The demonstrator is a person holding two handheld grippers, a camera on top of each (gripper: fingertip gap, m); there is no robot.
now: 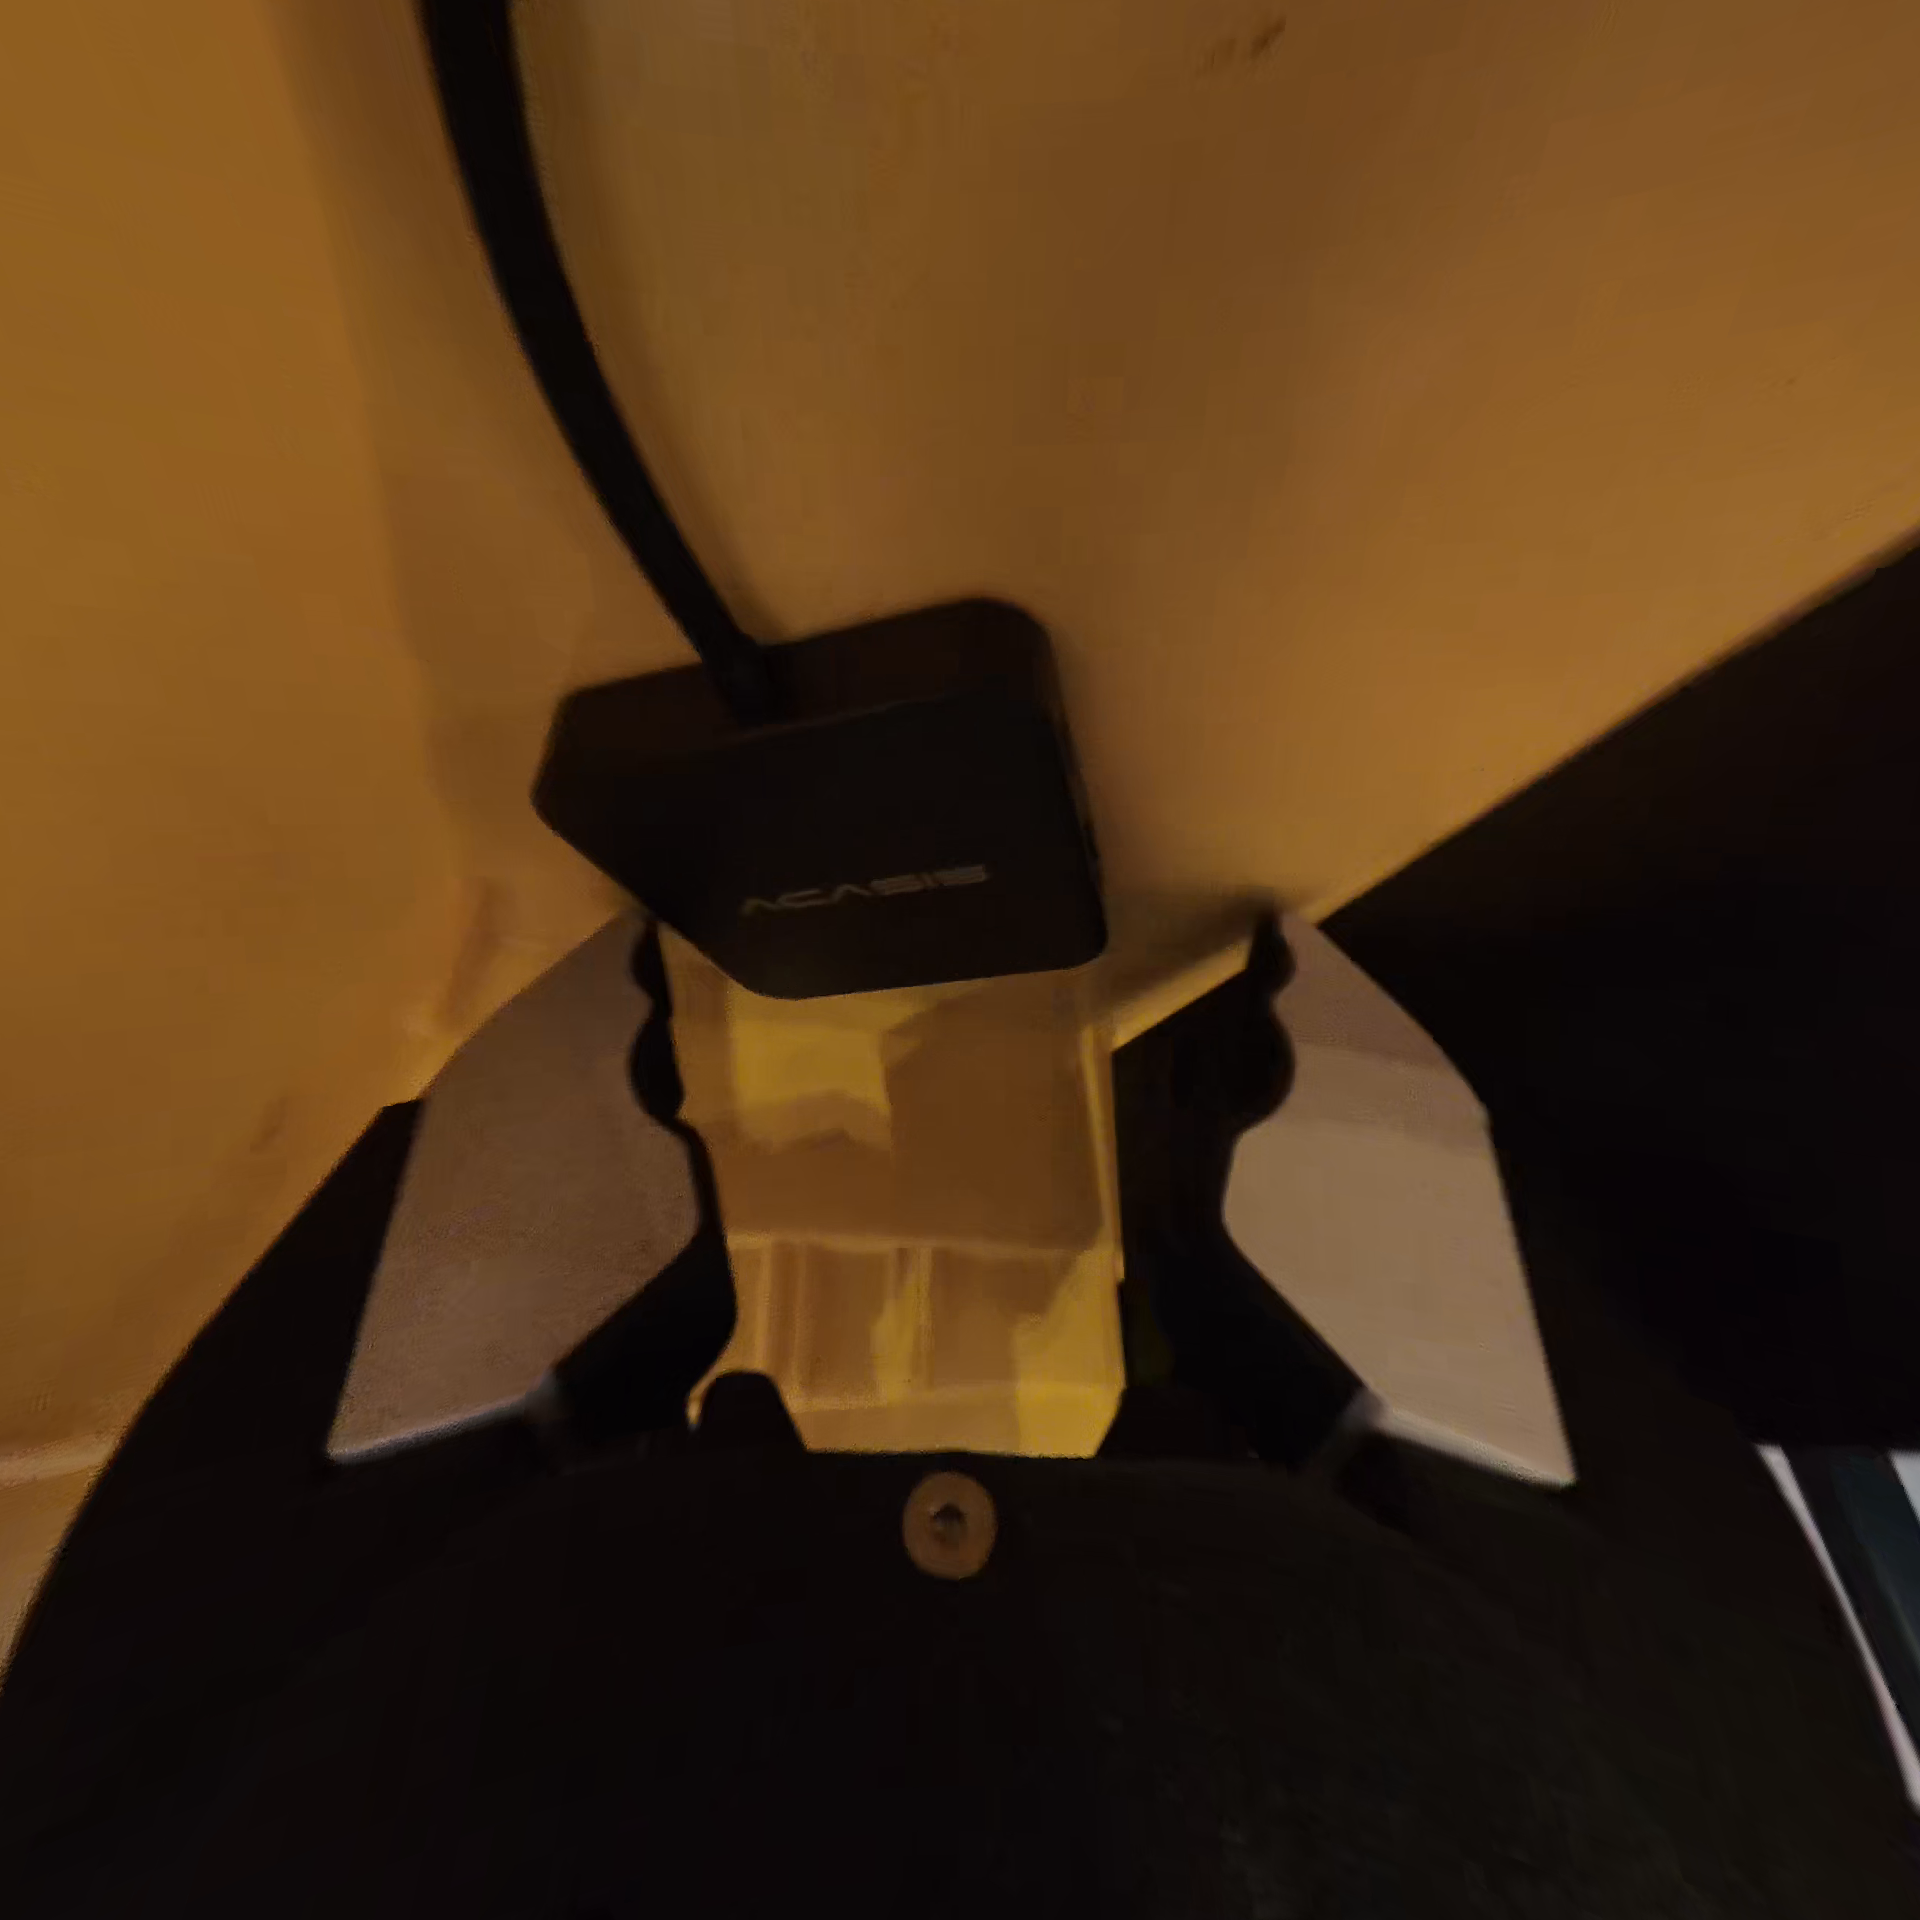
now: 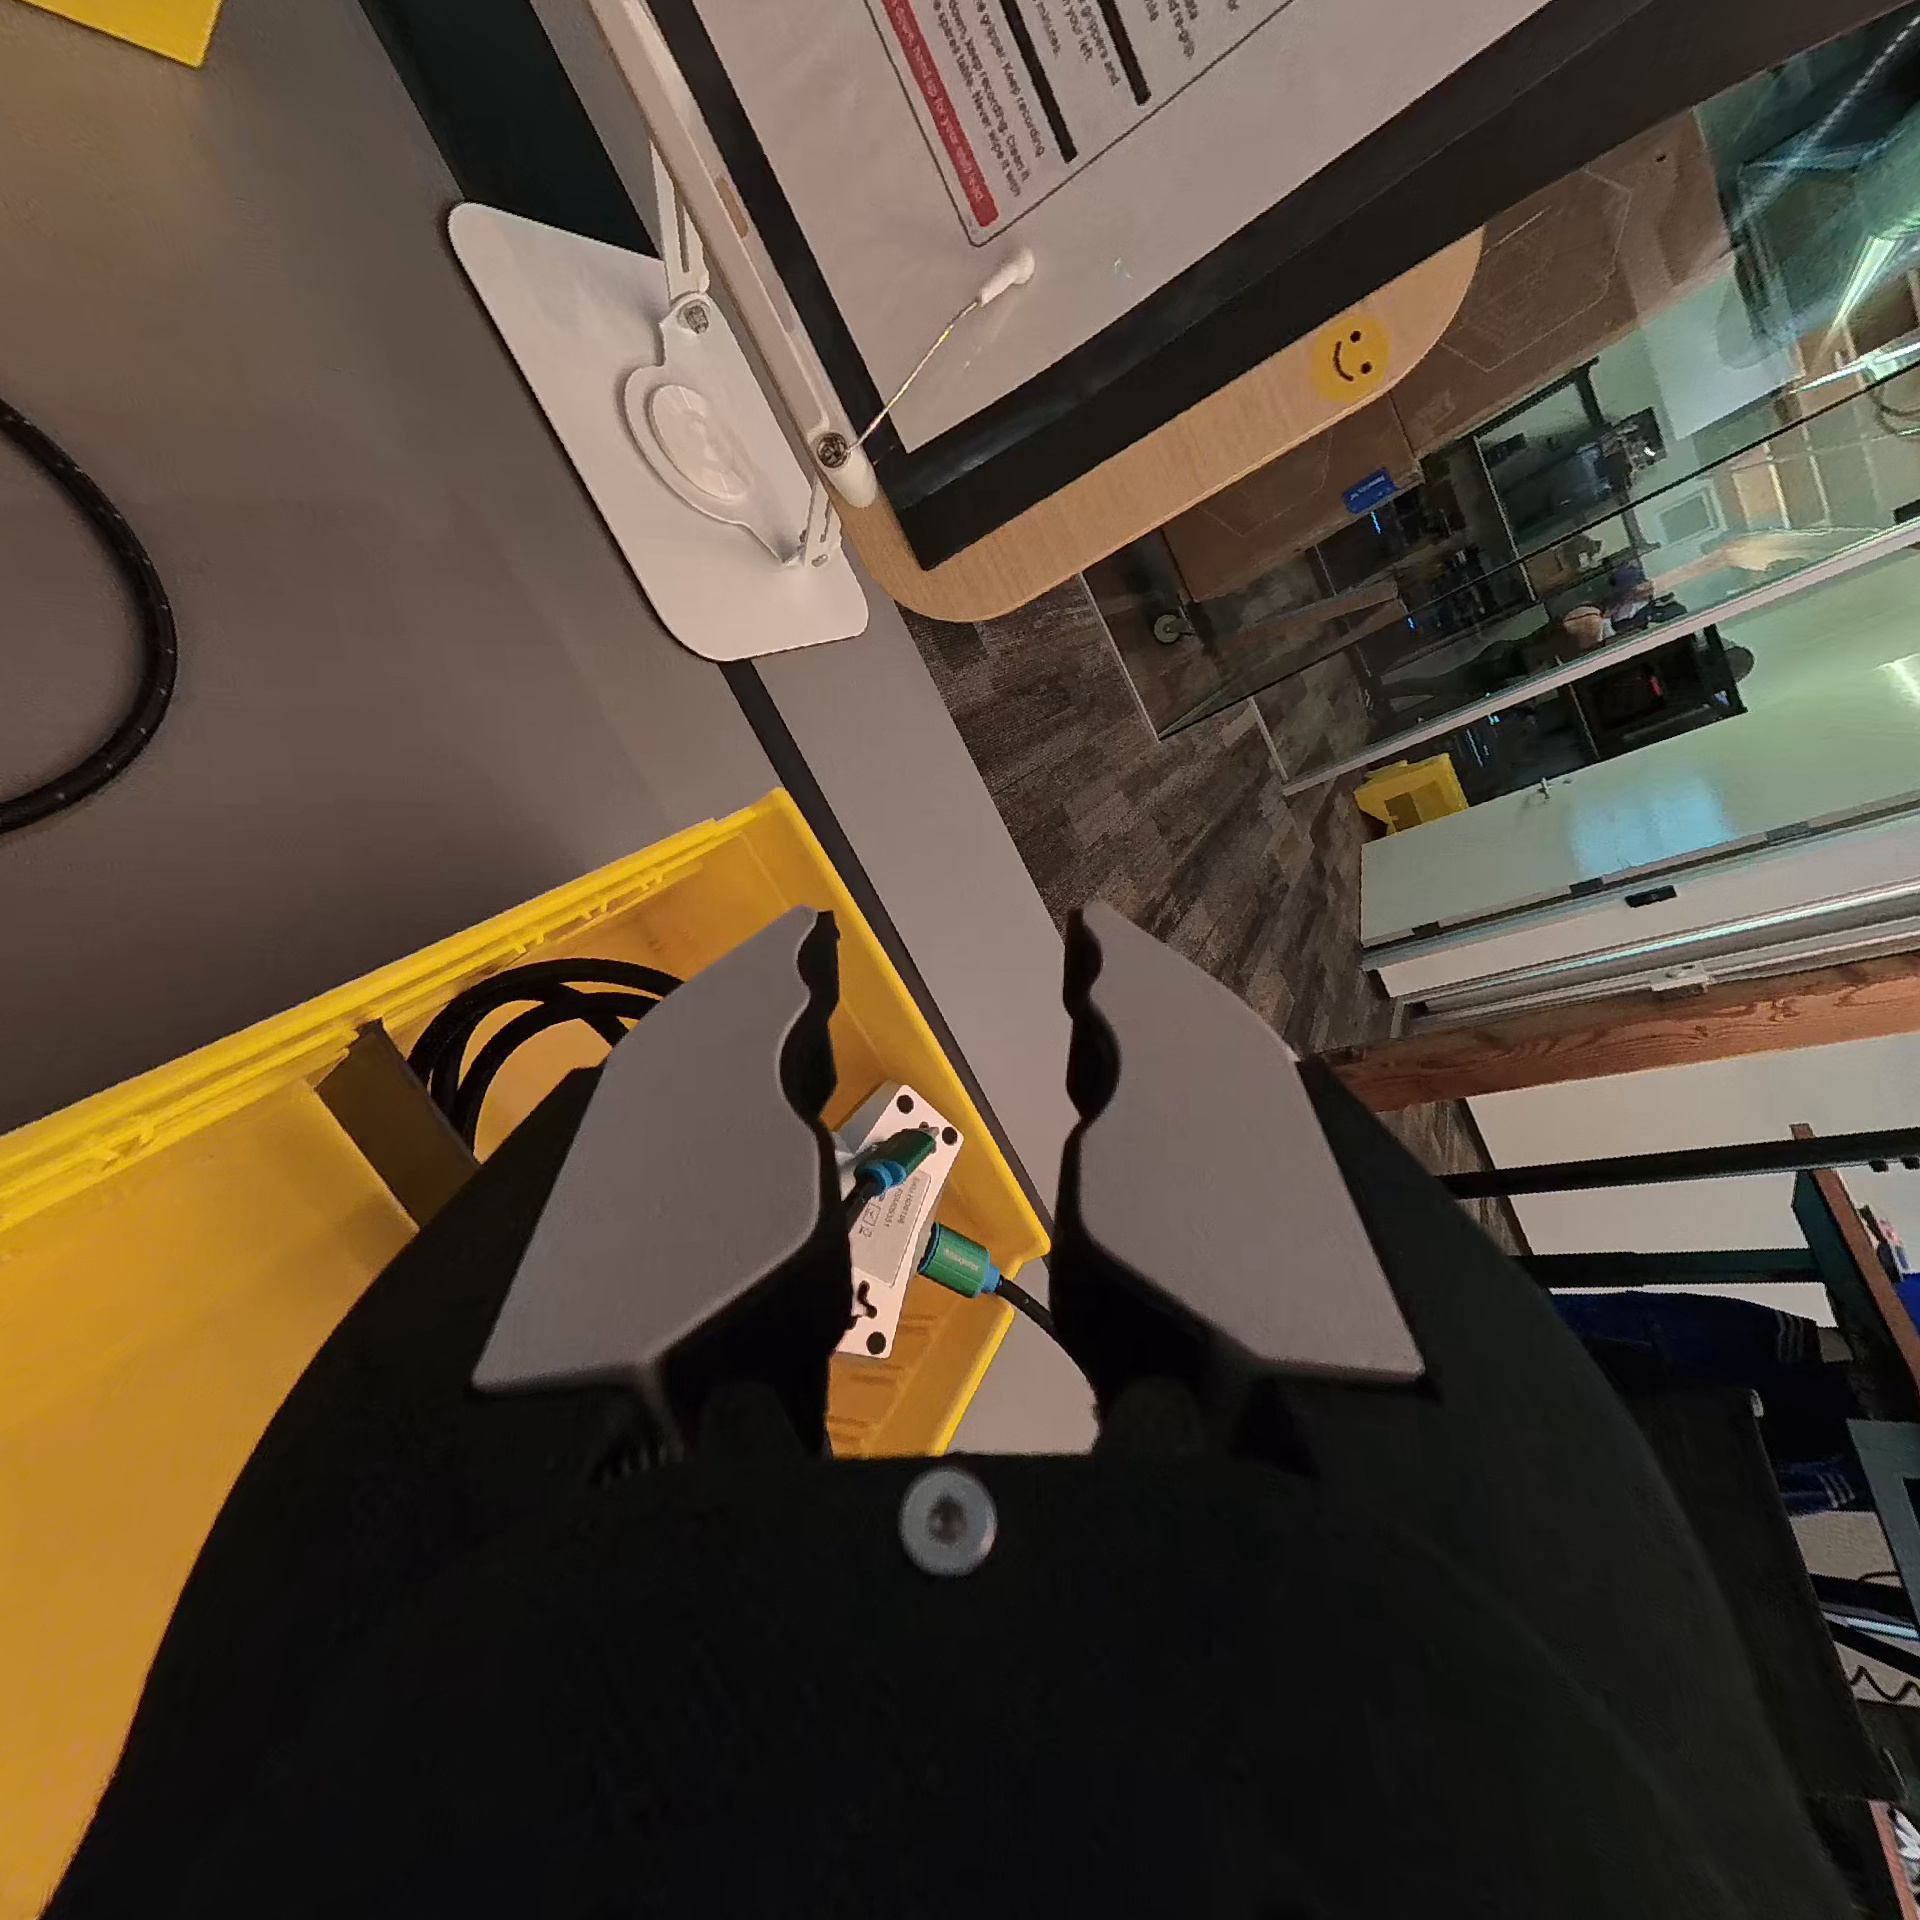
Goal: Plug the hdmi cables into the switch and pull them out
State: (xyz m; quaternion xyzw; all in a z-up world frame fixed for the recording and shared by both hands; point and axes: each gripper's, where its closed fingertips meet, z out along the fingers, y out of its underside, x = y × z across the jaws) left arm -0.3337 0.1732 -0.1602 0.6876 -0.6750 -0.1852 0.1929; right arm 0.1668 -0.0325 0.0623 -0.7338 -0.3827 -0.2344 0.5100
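Grey-padded left gripper (image 1: 951,977) spread apart, clamping nothing, poised low over yellow bin floor (image 1: 1247,416). Black switch box (image 1: 831,800) lying on that floor just beyond the fingertips, near edge between them, no contact discernible. Black cable (image 1: 561,343) attached at far side of box, running away up the floor. View blurred; ports on box not legible.

Right gripper (image 2: 951,971) likewise released, fingers parted and empty, held above the yellow bin (image 2: 727,873) at its corner. White-faced device (image 2: 899,1226) resting inside that bin corner, partly hidden behind left finger (image 2: 675,1164). Two green-and-blue plugs (image 2: 956,1262) seated at or against that device; insertion depth not determinable. Coiled black cable (image 2: 520,1008) inside bin, beside a dark divider (image 2: 395,1101). Bin standing on grey table (image 2: 364,623). Further black cable loop (image 2: 145,665) on table, well apart from bin. White stand base (image 2: 582,416) beyond bin, carrying a framed board (image 2: 1039,260).
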